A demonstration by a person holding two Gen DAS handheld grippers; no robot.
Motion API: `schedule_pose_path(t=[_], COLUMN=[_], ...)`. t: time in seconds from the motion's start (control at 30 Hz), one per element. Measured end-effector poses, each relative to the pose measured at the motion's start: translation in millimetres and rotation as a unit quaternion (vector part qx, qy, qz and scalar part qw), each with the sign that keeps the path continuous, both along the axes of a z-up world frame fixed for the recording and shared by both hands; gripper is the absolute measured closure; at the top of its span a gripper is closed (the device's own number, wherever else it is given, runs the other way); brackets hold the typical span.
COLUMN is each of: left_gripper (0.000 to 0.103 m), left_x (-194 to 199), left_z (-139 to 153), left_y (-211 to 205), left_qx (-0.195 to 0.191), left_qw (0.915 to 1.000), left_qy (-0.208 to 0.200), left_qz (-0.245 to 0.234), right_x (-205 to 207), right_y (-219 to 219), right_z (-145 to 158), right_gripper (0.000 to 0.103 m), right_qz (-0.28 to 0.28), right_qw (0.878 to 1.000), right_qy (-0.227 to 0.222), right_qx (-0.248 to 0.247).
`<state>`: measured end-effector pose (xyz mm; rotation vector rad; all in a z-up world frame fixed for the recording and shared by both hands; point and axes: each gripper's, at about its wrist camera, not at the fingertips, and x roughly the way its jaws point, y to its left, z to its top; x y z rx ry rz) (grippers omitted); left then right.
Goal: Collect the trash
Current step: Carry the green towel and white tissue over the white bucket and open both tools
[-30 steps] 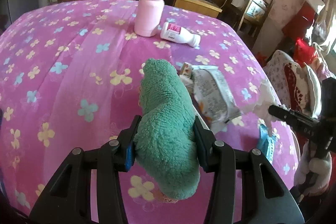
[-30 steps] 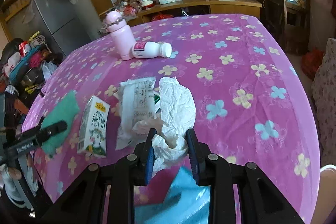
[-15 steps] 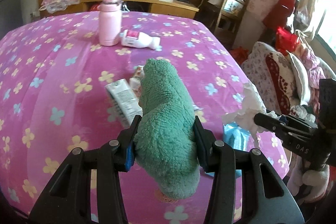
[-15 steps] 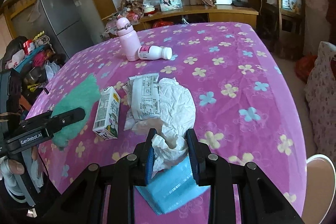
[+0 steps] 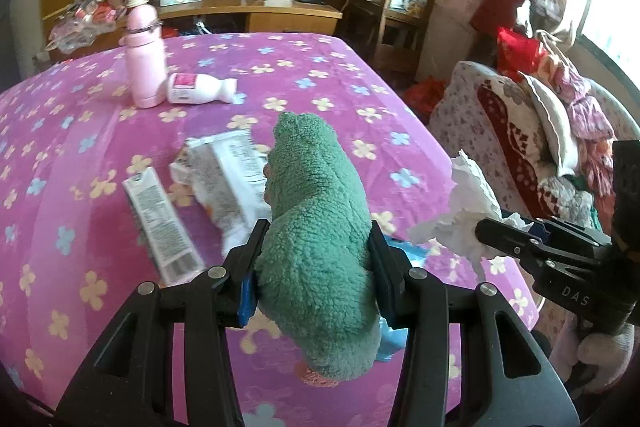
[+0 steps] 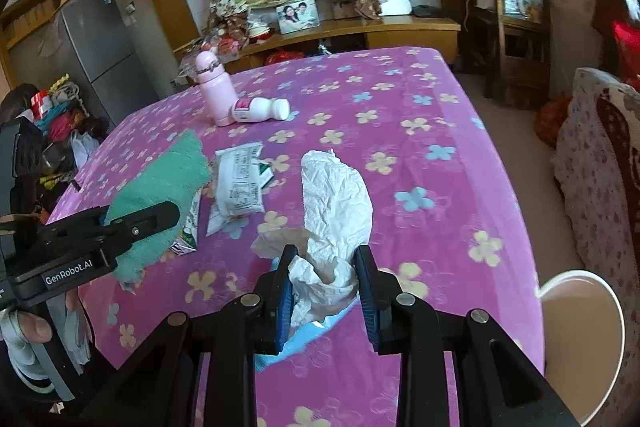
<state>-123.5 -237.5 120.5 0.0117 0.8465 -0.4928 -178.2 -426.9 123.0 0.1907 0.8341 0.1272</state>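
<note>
While the left gripper (image 5: 314, 259) pinches a green fleecy cloth (image 5: 320, 227) and the right gripper (image 6: 323, 285) pinches crumpled white tissue (image 6: 334, 203) above the flowered pink tablecloth (image 6: 420, 155), only the right wrist view shows a white bin rim (image 6: 582, 281).

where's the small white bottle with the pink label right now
The white bottle lies on its side on the far part of the pink floral tablecloth, touching the base of the upright pink flask, beyond the white wrapper.
</note>
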Motion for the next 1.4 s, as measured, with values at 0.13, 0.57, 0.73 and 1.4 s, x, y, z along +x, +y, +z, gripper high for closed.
schedule_pose_path(t=[0.13, 0.57, 0.73, 1.4], left_gripper=[0.059, 0.059, 0.059, 0.059], left_x=[-5, -23, -31, -45], left_z=[0, 3, 1, -14], left_y=[-22, -99, -131, -196], left_qx=[0.002, 0.011, 0.018, 0.027], left_qw=[0.9999, 0.9969, 0.9944, 0.9886], left_qy=[-0.003, -0.010, -0.010, 0.014], left_qz=[-0.017, -0.077, -0.103, -0.148], right_x=[-12, -49, -64, -104], right_y=[-16, -74, -95, -165], right_z=[2, 3, 0, -11], right_gripper=[0.075, 0.075, 0.075, 0.075], right_qz=[-0.015, -0.070, -0.093, -0.158], right_qw=[1.000, 0.998, 0.996, 0.987], right_qy=[-0.002, -0.001, 0.001, 0.000], right_qx=[-0.002, -0.002, 0.001, 0.013])
